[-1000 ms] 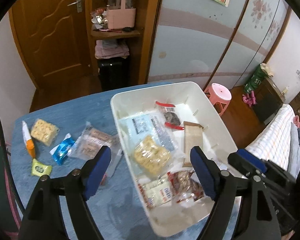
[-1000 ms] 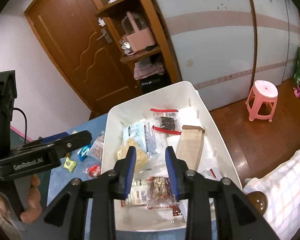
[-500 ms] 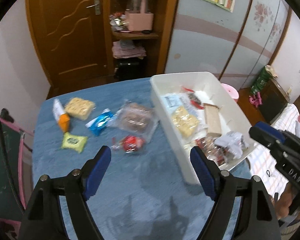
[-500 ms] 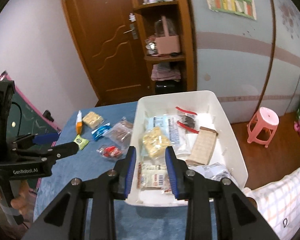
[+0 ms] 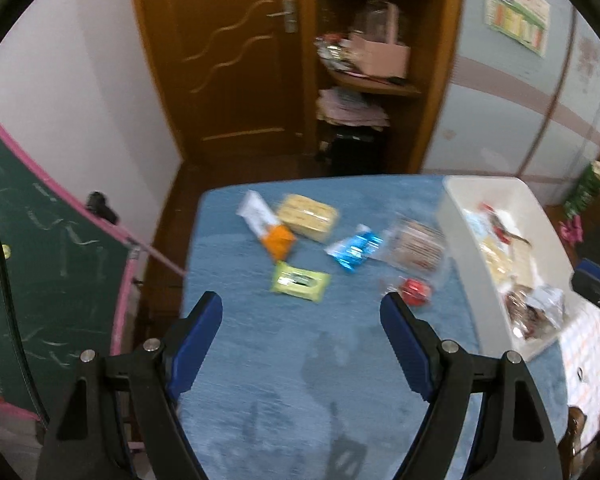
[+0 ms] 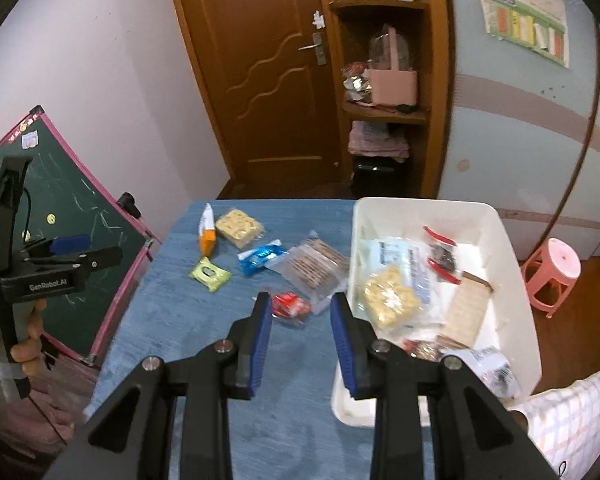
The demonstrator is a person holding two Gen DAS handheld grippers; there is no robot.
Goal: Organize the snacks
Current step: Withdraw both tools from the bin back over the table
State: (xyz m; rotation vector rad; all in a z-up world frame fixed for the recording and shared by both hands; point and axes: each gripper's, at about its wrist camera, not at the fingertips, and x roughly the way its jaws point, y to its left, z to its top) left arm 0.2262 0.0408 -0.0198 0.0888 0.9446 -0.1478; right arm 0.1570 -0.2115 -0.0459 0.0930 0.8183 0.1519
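Loose snacks lie on the blue table (image 5: 291,368): a white-and-orange packet (image 5: 265,224), a yellow cracker pack (image 5: 308,212), a blue packet (image 5: 354,250), a clear bag of brown biscuits (image 5: 416,244), a green packet (image 5: 300,280) and a red sweet (image 5: 416,292). At the right, the white bin (image 6: 420,202) holds several packs. My left gripper (image 5: 302,308) hangs wide open above the table, nearer than the green packet, and holds nothing. My right gripper (image 6: 301,306) is open by a narrow gap and empty, with the red sweet (image 6: 289,305) on the table beyond its tips.
A green chalkboard (image 6: 79,240) with a pink frame leans at the table's left edge. A pink stool (image 6: 556,268) stands on the floor right of the bin, and checked bedding (image 6: 572,420) lies at the near right. A door and shelves are behind the table.
Both views have swung left, from over the white bin to the loose snacks on the table. Both grippers have pulled back and risen. Neither jaw opening has changed.
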